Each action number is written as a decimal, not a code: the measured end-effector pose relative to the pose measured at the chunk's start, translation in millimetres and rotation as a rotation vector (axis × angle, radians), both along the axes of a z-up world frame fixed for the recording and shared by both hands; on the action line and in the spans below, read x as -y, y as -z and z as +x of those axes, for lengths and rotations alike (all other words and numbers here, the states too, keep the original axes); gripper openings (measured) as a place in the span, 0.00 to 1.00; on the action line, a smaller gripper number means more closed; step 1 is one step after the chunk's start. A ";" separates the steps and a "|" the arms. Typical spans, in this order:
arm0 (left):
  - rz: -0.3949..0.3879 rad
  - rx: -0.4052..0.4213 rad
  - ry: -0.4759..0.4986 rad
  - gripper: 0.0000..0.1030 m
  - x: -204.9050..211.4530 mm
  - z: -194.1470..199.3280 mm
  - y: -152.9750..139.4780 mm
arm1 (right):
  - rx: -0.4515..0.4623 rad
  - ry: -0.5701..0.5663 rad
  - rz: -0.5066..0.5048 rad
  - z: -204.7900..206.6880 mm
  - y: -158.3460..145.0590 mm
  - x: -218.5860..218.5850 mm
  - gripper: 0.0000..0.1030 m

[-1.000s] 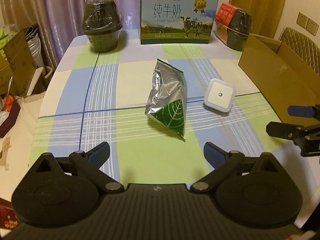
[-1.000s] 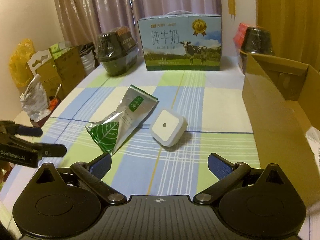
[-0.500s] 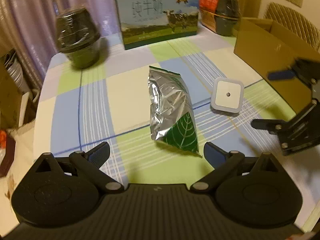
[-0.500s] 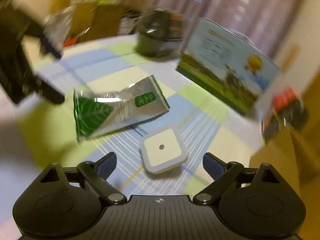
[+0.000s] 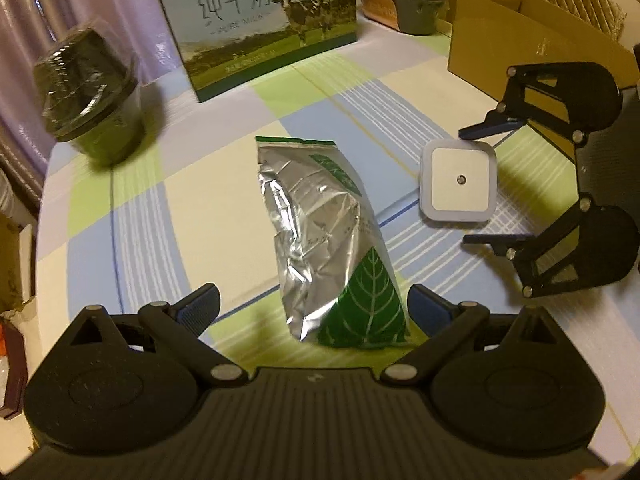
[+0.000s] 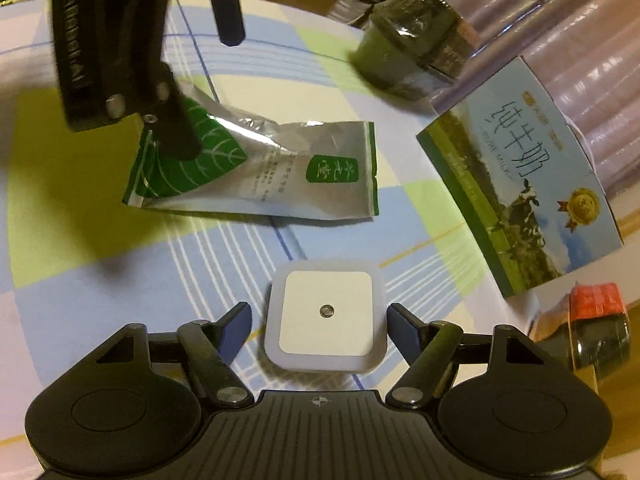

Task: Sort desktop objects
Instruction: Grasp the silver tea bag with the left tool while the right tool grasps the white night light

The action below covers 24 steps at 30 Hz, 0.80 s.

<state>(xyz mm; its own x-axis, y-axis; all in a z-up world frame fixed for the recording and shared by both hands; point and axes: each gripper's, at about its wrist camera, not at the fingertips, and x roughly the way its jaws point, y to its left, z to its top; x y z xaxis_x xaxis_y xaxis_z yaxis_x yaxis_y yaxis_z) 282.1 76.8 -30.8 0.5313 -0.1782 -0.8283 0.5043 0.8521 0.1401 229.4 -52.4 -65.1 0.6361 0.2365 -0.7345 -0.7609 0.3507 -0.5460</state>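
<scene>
The checked tablecloth carries a foil pouch, white square device, milk carton and cardboard box.

Checked tablecloth bearing foil pouch between wide-apart fingers of left gripper, white square device straddled by closing right gripper, milk carton, cardboard box.

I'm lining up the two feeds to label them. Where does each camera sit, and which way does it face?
Left wrist: behind the left tongs, looking down at the foil bag; the right tongs show at the right.
Right wrist: behind the right tongs, closing around the white square light; it is rolled sideways.
Both show the bag, the light and the milk carton.
</scene>
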 end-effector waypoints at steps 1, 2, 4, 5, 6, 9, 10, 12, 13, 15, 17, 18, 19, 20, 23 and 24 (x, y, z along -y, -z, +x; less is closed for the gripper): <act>-0.005 -0.010 -0.001 0.95 0.5 4.4 1.4 | 0.000 -0.001 -0.002 0.9 0.2 -0.1 0.67; -0.010 -0.018 -0.003 0.95 1.3 9.0 2.4 | -0.001 -0.003 -0.004 2.7 0.7 0.0 0.65; -0.012 -0.025 0.000 0.95 3.0 15.9 4.0 | 0.000 0.000 -0.003 4.8 0.5 0.4 0.62; -0.007 -0.028 0.000 0.95 4.6 19.1 4.8 | -0.001 0.002 0.001 6.0 -0.2 1.3 0.61; -0.005 -0.032 -0.001 0.95 6.0 22.7 5.9 | -0.004 0.002 0.004 6.5 -1.1 2.0 0.61; -0.015 -0.061 0.000 0.95 9.6 34.1 11.0 | -0.018 0.018 0.021 7.5 -4.8 4.2 0.61; -0.016 -0.073 0.000 0.95 11.1 38.6 13.5 | -0.023 0.025 0.027 7.5 -5.8 5.6 0.61; -0.016 -0.092 0.004 0.95 14.2 45.6 18.2 | -0.028 0.030 0.034 6.1 -7.1 8.6 0.61; -0.017 -0.104 0.005 0.95 16.0 49.9 20.5 | -0.031 0.034 0.039 5.5 -7.8 10.6 0.61; -0.022 -0.125 0.003 0.95 18.8 57.5 23.7 | -0.033 0.043 0.047 3.8 -9.3 14.4 0.61; -0.032 -0.150 -0.005 0.95 21.6 65.7 26.3 | -0.041 0.061 0.060 3.3 -10.8 18.4 0.61; -0.035 -0.162 -0.012 0.95 23.2 69.7 27.7 | -0.044 0.070 0.066 3.2 -11.5 20.2 0.61; -0.039 -0.175 -0.019 0.95 25.1 73.7 29.3 | -0.046 0.076 0.068 2.6 -11.7 21.9 0.61; -0.043 -0.189 -0.025 0.94 27.1 77.6 30.9 | -0.047 0.081 0.070 2.1 -11.8 23.8 0.61; -0.028 -0.217 -0.032 0.87 34.3 85.8 35.1 | -0.054 0.098 0.084 -0.6 -13.4 28.5 0.60; -0.020 -0.225 -0.036 0.81 36.5 88.2 36.6 | -0.055 0.103 0.088 -1.6 -13.8 29.7 0.60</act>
<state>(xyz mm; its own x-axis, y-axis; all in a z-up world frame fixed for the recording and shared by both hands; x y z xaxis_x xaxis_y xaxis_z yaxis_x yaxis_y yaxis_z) 370.4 40.3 -67.3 0.3397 -0.1802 -0.9231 0.4903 0.8715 0.0103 227.9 -82.1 -51.3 0.6195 0.2371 -0.7483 -0.7465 0.4727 -0.4682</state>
